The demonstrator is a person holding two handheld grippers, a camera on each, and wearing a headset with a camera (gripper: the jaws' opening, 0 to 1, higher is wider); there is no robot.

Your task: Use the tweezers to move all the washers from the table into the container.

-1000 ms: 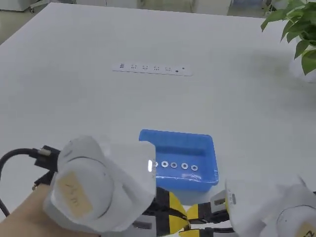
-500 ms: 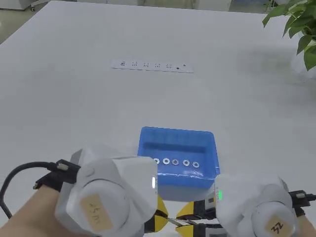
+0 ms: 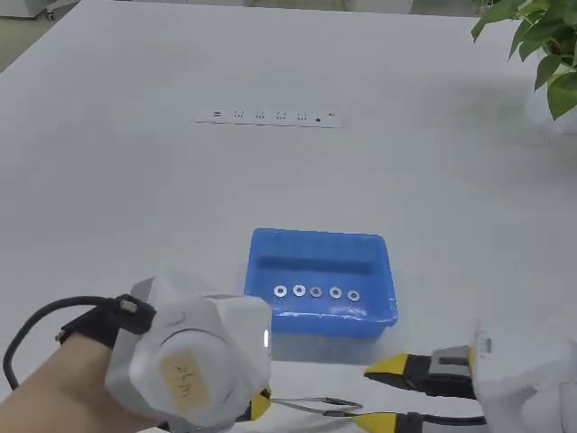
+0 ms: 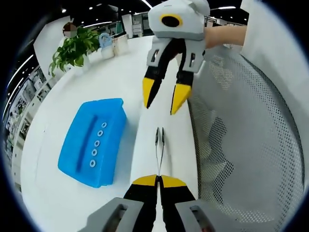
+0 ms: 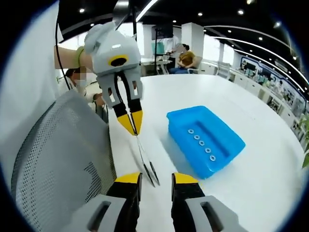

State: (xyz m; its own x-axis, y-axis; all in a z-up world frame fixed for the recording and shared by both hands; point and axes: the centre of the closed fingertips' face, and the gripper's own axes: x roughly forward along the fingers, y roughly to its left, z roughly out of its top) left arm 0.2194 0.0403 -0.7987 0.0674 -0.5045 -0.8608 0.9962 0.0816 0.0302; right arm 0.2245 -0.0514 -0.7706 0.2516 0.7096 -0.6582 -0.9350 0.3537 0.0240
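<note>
A blue container [image 3: 320, 257] sits on the white table [image 3: 135, 180], near its front edge, with several washers [image 3: 315, 292] in a row inside. My left gripper [image 3: 260, 403], at the lower left, is shut on thin metal tweezers [image 3: 315, 404] that point right. In the left gripper view the jaws [image 4: 158, 180] clamp the tweezers [image 4: 158, 145] at their rear end. My right gripper [image 3: 370, 395] stands open at the lower right, its yellow jaws either side of the tweezer tips [image 5: 149, 174] without touching them. The container [image 4: 94, 142] lies to the left of both.
A white power strip [image 3: 269, 117] lies across the far middle of the table. A green plant [image 3: 532, 45] stands at the far right corner. A grey mesh chair back [image 4: 251, 121] is close behind the table's front edge. People sit in the background [image 5: 183, 55].
My right gripper has drawn back to the right and its jaws now stand wide apart. The left gripper still holds the tweezers. The head camera has shifted a little.
</note>
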